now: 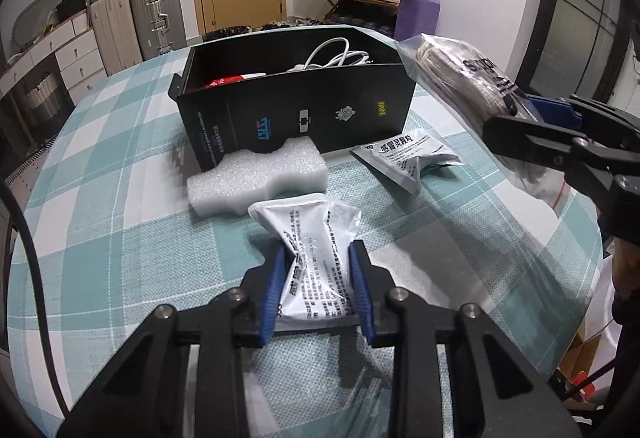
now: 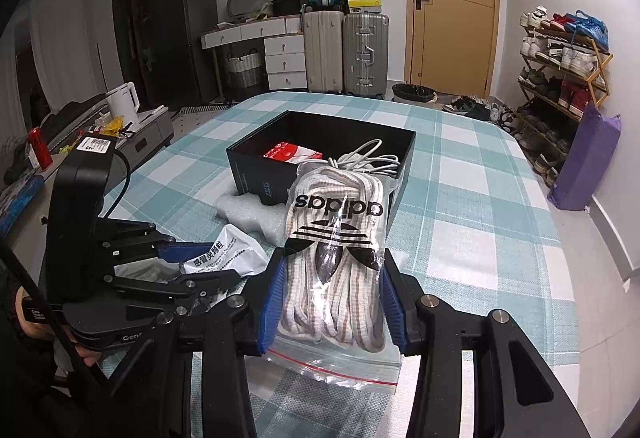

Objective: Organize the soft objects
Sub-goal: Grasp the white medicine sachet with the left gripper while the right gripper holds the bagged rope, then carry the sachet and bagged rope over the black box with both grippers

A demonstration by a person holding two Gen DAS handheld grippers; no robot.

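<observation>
Left gripper squeezes white packet, low over checked table near front edge. Right gripper pinches clear bag of laces, held up near black box. Box sits mid table, already holds white cable and red thing. Still out: foam block touching box front, second packet just beside it. Looks about halfway done.

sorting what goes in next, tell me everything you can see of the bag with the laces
The clear zip bag is soft plastic with a red seal line at its near end and a black adidas trefoil logo, upside down in the right wrist view. It holds bundled cream laces with tan stripes. The right gripper clamps its sides, holding it above the checked cloth, just before the black box.
</observation>
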